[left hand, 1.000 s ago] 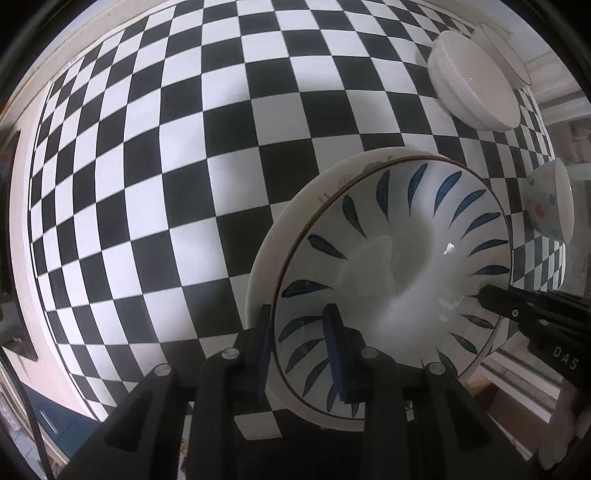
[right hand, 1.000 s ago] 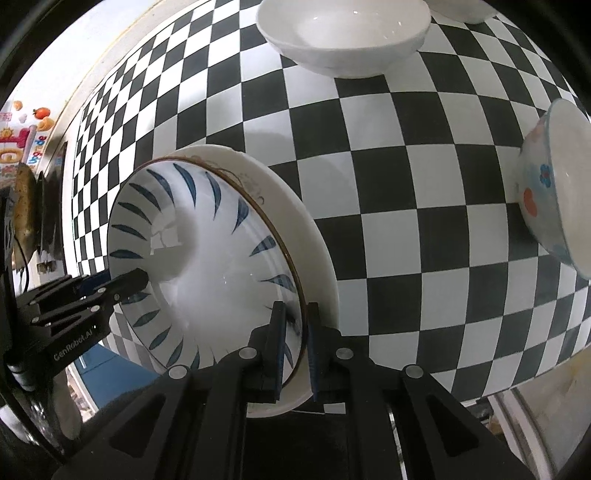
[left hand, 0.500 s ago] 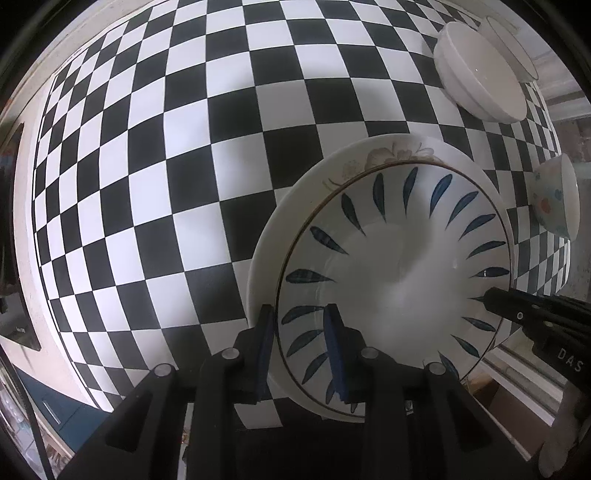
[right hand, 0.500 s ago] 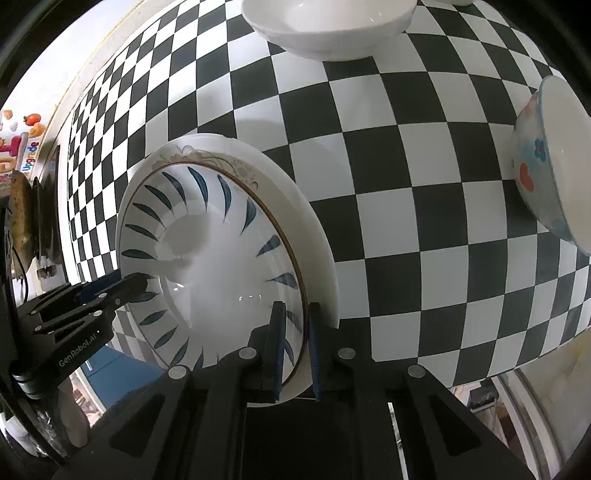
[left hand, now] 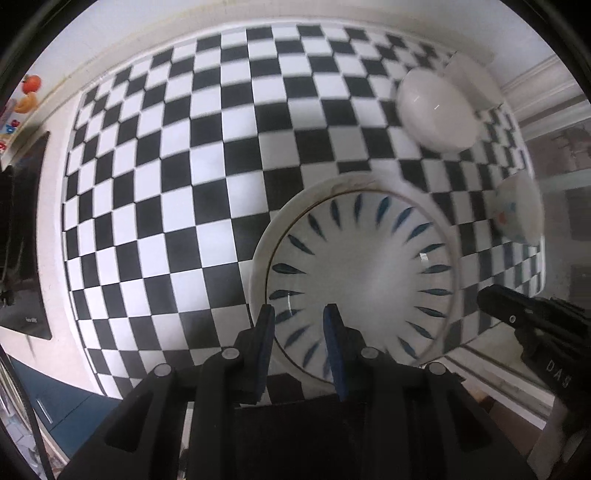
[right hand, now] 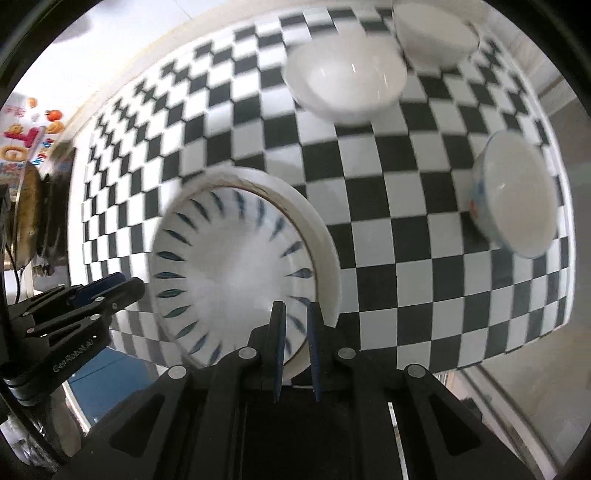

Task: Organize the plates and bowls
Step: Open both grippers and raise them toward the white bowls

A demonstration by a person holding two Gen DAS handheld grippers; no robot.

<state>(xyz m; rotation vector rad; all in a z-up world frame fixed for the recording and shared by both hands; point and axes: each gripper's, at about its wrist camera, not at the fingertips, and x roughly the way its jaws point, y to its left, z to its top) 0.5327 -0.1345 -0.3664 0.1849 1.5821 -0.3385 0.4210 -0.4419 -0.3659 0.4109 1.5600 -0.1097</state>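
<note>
A blue-leaf patterned plate (left hand: 364, 273) lies stacked on a larger white plate with a gold rim (left hand: 266, 251) on the checkered table. My left gripper (left hand: 299, 314) has its jaws apart on either side of the stack's near rim. In the right wrist view the patterned plate (right hand: 229, 258) sits on the white plate (right hand: 325, 254). My right gripper (right hand: 295, 314) has its jaws slightly apart astride the rim, no longer clamping it. A white bowl (right hand: 343, 77), a second white bowl (right hand: 436, 33) and a flower-print bowl (right hand: 513, 192) stand further back.
The checkered tablecloth (left hand: 166, 184) covers the table. Its right edge (right hand: 554, 325) drops off near the flower-print bowl. A black appliance (left hand: 22, 240) stands left of the table. The left gripper shows in the right wrist view (right hand: 122, 288).
Both cameras have pulled back and up from the stack, showing more of the table. The right gripper's jaws have opened slightly off the rim. The plates stay on the table.
</note>
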